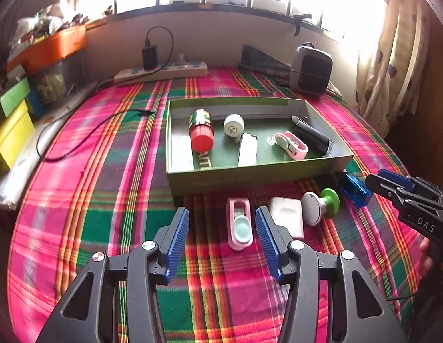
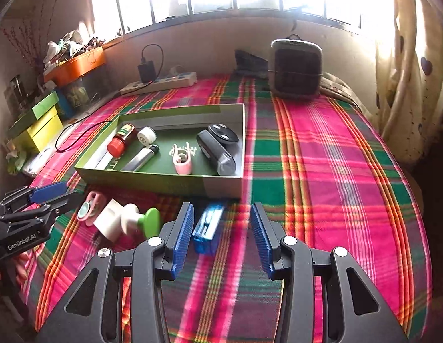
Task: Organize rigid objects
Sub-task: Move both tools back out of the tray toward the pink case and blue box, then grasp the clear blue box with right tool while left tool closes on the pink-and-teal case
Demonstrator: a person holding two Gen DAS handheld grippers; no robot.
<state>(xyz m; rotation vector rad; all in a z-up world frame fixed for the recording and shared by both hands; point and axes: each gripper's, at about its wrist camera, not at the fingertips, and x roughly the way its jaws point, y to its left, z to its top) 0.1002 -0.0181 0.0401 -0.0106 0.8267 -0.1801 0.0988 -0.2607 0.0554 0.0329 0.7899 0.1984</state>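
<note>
A green cardboard tray [image 1: 250, 178] sits mid-blanket, holding a red-capped bottle [image 1: 201, 133], a white round cap [image 1: 233, 125], a white lighter [image 1: 247, 153], a pink case [image 1: 291, 145] and a black device [image 1: 314, 138]. In front of it lie another pink case with a teal oval [image 1: 239, 224], a white box [image 1: 287, 214], a green-and-white knob [image 1: 321, 204] and a blue clear box [image 1: 355, 188]. My left gripper [image 1: 223, 228] is open, straddling the pink case without touching it. My right gripper [image 2: 221, 228] is open, with the blue box [image 2: 207, 228] close to its left finger.
A power strip [image 1: 161, 71] with a charger and a black cable [image 1: 78, 140] lies at the back left. A grey heater [image 1: 310, 70] stands at the back right. Coloured boxes [image 1: 13, 125] stack at the left edge and a curtain [image 1: 393, 57] hangs on the right.
</note>
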